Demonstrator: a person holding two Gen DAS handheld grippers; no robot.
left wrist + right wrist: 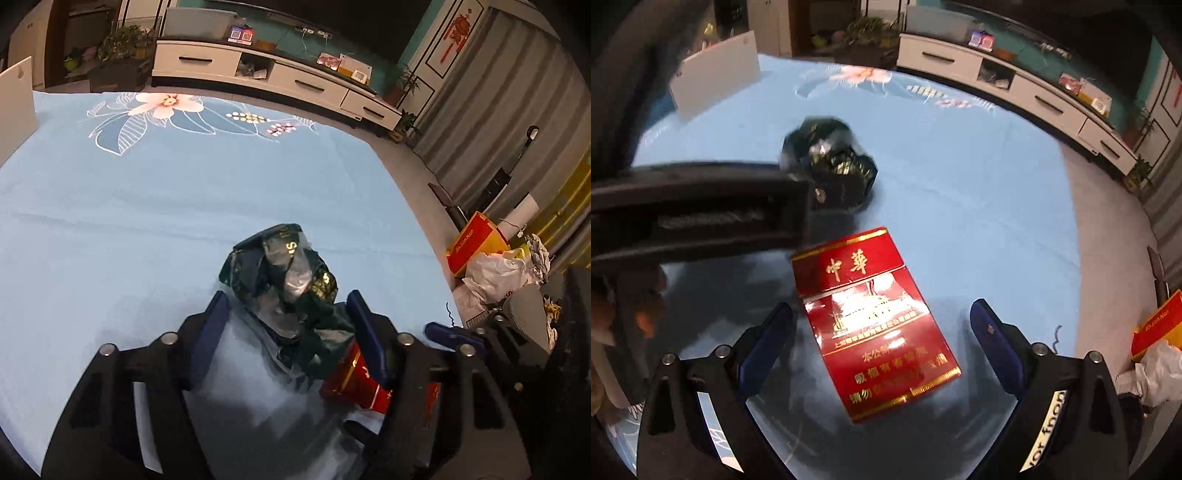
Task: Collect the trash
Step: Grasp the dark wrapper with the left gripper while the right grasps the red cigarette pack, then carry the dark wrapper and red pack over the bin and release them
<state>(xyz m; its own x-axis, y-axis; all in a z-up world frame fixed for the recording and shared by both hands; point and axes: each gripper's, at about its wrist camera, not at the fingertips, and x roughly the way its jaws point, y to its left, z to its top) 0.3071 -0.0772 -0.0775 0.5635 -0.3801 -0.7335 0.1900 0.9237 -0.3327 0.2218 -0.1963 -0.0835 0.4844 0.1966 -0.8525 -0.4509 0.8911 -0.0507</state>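
Landmark: blue floral tablecloth [110,206]
Crumpled dark wrappers: one [280,273], on the cloth, toward its near right part
Red cigarette packs: one [875,325], flat on the cloth, nearer than the wrapper
White boards: one [716,74], standing at the cloth's far left edge
Grippers over the cloth: two, the left gripper [288,317] and the right gripper [882,339]
Red-and-yellow cartons: one [476,240], off the cloth's right edge
White plastic bags: one [495,273], beside that carton
Low white cabinets: one [273,74], beyond the cloth's far edge
Drawer fronts on it: three that can be made out
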